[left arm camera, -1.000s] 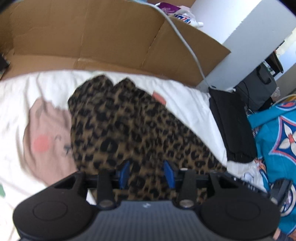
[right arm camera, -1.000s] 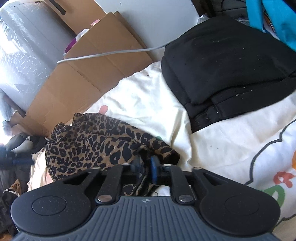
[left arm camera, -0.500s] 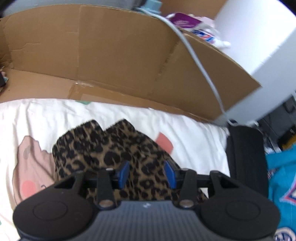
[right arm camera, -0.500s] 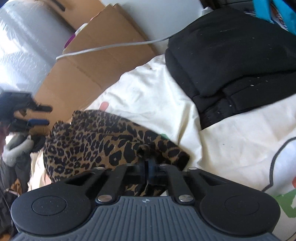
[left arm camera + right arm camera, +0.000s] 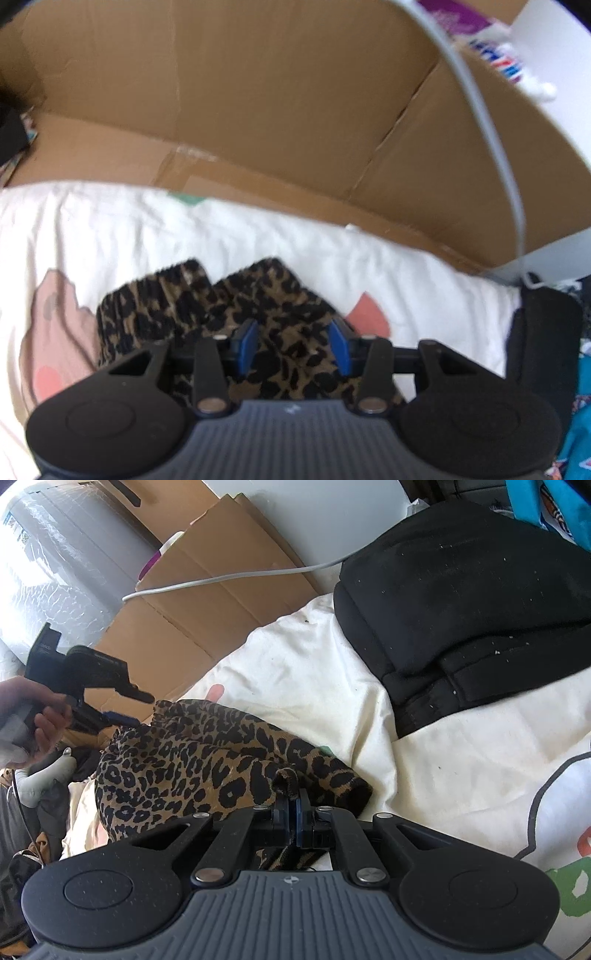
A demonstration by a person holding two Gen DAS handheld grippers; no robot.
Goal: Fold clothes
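A leopard-print garment lies bunched on the white printed bedsheet. My left gripper is open, its blue pads spread above the garment's near part and holding nothing. It also shows in the right wrist view, held in a hand above the garment's far edge. My right gripper is shut on a raised fold of the leopard garment at its near right corner.
Flattened cardboard stands along the far side of the bed with a grey cable over it. A folded black garment lies at the right on the sheet. Turquoise printed fabric lies beyond it.
My left gripper has lifted and moved toward the garment's far edge, staying open. My right gripper closed fully on the fold of the leopard garment.
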